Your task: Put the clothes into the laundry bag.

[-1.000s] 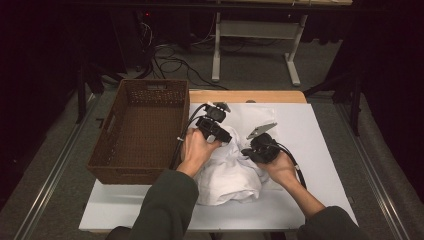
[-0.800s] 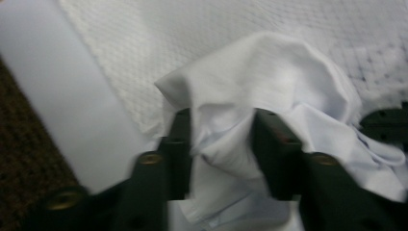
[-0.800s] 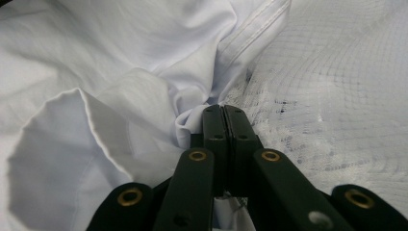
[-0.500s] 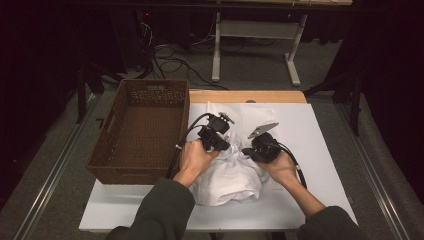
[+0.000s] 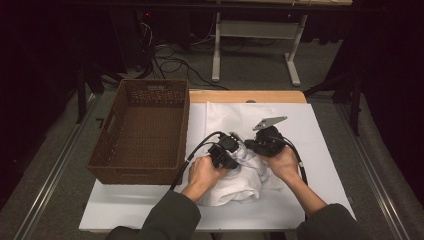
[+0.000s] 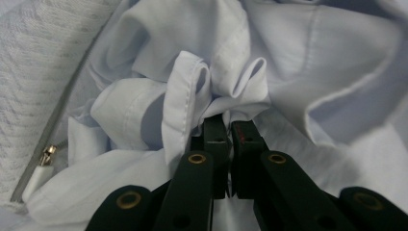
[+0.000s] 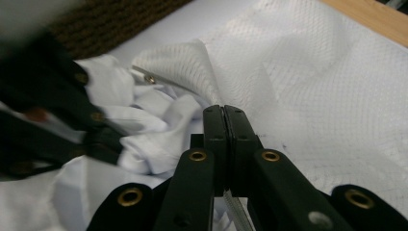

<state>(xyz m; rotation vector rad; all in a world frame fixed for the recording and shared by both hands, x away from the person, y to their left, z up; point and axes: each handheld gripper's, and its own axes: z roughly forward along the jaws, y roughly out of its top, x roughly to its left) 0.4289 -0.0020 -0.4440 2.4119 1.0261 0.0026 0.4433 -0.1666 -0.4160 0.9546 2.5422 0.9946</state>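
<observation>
On the table, 2 grippers, left and right, both clamped on the white garment.

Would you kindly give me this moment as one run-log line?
left gripper: shut on white garment | right gripper: shut on mesh bag | basket: empty, left of pile

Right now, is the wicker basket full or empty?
Empty: the wicker basket shows its bare woven floor, while the white garment lies bunched on the table beside it.
</observation>
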